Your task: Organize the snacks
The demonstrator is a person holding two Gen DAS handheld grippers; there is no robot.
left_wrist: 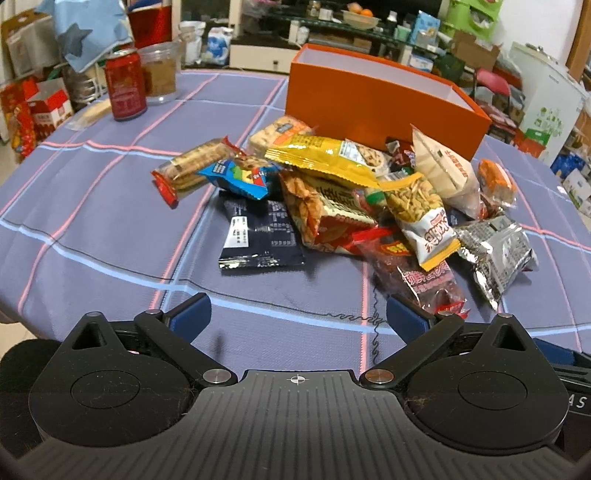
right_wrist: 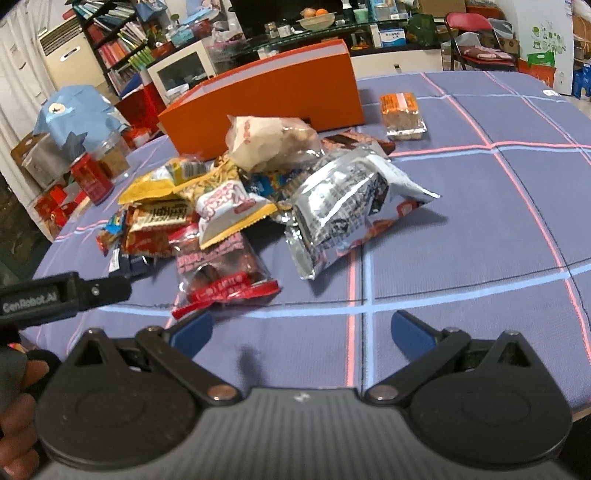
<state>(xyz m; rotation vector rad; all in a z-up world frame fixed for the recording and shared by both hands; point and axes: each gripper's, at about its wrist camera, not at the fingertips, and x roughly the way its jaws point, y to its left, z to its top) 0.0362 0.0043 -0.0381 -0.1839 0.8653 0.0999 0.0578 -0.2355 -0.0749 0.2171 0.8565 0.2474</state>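
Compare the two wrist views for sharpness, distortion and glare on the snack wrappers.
Left wrist: sharp, with tablecloth lines bowed by the fisheye and slight sheen on the dark blue packet. Right wrist: softer, smeared in places, with glare on the silver foil bag; a soft shadow falls beside it.

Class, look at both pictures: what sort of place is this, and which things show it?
Probably a cluttered home living room: a bookshelf, a fruit bowl on a glass shelf, and a tablecloth-covered table piled with snacks.
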